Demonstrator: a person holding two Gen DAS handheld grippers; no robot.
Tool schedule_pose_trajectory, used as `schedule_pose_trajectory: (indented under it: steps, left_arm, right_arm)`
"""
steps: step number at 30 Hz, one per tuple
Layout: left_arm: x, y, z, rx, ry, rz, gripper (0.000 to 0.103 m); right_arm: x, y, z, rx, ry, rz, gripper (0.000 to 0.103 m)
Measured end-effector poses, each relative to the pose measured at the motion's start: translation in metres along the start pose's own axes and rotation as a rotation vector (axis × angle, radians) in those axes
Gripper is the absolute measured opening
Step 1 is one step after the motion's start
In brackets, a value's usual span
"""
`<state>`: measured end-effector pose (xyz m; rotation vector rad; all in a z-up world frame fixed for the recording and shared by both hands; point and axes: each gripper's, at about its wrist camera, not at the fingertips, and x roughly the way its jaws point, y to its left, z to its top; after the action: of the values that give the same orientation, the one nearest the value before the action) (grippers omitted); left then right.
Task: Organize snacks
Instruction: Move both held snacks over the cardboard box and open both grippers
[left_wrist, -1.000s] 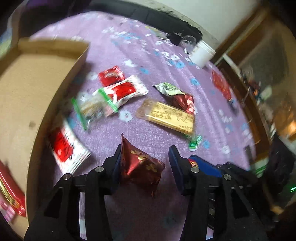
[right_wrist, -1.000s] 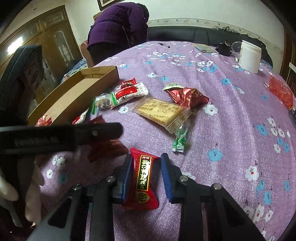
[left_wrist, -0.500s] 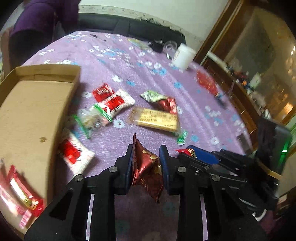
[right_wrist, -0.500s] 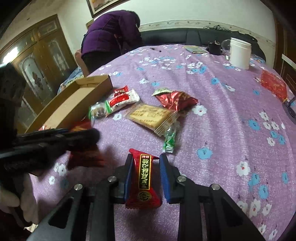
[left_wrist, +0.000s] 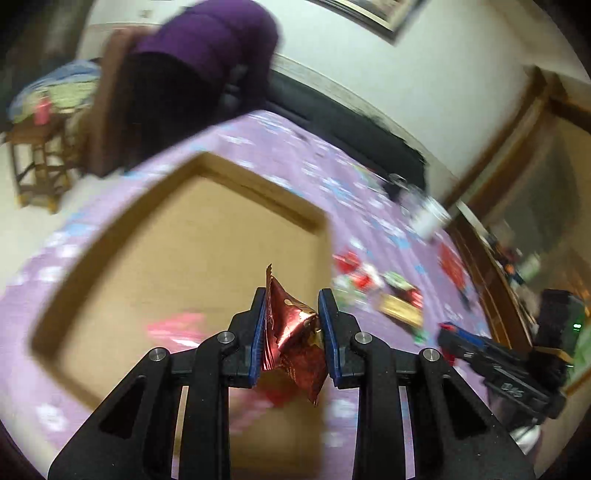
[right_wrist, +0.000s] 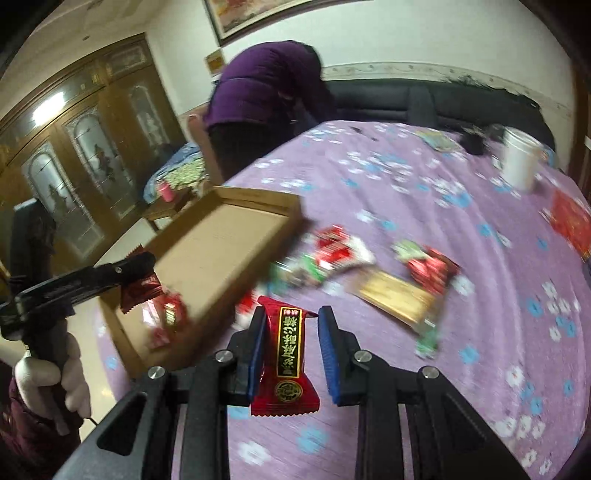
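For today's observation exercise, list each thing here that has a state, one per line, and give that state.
Left tool: shut on dark red foil snack, above the box.
Right tool: shut on red snack packet.
Cardboard box: open, a few packets inside.
White jar: upright, lid on.

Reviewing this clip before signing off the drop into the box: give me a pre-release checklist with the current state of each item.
1. Left gripper shut on dark red foil packet: ok.
2. Packet over the cardboard box: ok.
3. Right gripper shut on red labelled packet: ok.
4. Red labelled packet over the box: not ok, over the purple tablecloth.
5. Free box floor under the left gripper: cannot tell, blurred.
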<state>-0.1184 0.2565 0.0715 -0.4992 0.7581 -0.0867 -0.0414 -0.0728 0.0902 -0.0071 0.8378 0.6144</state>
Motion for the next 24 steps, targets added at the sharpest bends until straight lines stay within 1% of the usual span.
schedule_pose_trajectory:
  steps: [2, 5, 7, 11, 13, 16, 20, 23, 24]
  left_arm:
    - [-0.007, 0.020, 0.004, -0.022, -0.019, 0.062, 0.026]
    - [-0.011, 0.040, 0.006, -0.037, -0.028, 0.121, 0.026]
    - [-0.007, 0.050, 0.008, -0.034, -0.018, 0.147, 0.026]
    - [0.006, 0.063, 0.009, -0.018, 0.015, 0.191, 0.027]
    - [0.007, 0.069, 0.010, -0.022, 0.024, 0.194, 0.027]
    - [0.010, 0.077, 0.010, -0.048, 0.037, 0.180, 0.027]
    - [0.012, 0.082, 0.011, -0.086, 0.061, 0.138, 0.027]
    - [0.012, 0.084, 0.013, -0.105, 0.068, 0.122, 0.028]
    - [0.011, 0.085, 0.013, -0.114, 0.067, 0.116, 0.028]
  right_arm:
    - [0.009, 0.020, 0.010, -0.025, 0.009, 0.030, 0.030]
    - [0.032, 0.049, 0.025, -0.066, 0.035, 0.056, 0.030]
    - [0.052, 0.064, 0.031, -0.077, 0.069, 0.077, 0.030]
    - [0.094, 0.084, 0.039, -0.095, 0.137, 0.072, 0.030]
    - [0.111, 0.094, 0.040, -0.107, 0.167, 0.063, 0.030]
    - [0.130, 0.103, 0.039, -0.118, 0.199, 0.058, 0.030]
    - [0.142, 0.107, 0.038, -0.130, 0.208, 0.058, 0.033]
    - [0.144, 0.106, 0.037, -0.119, 0.207, 0.066, 0.044]
    - [0.144, 0.106, 0.038, -0.116, 0.202, 0.066, 0.049]
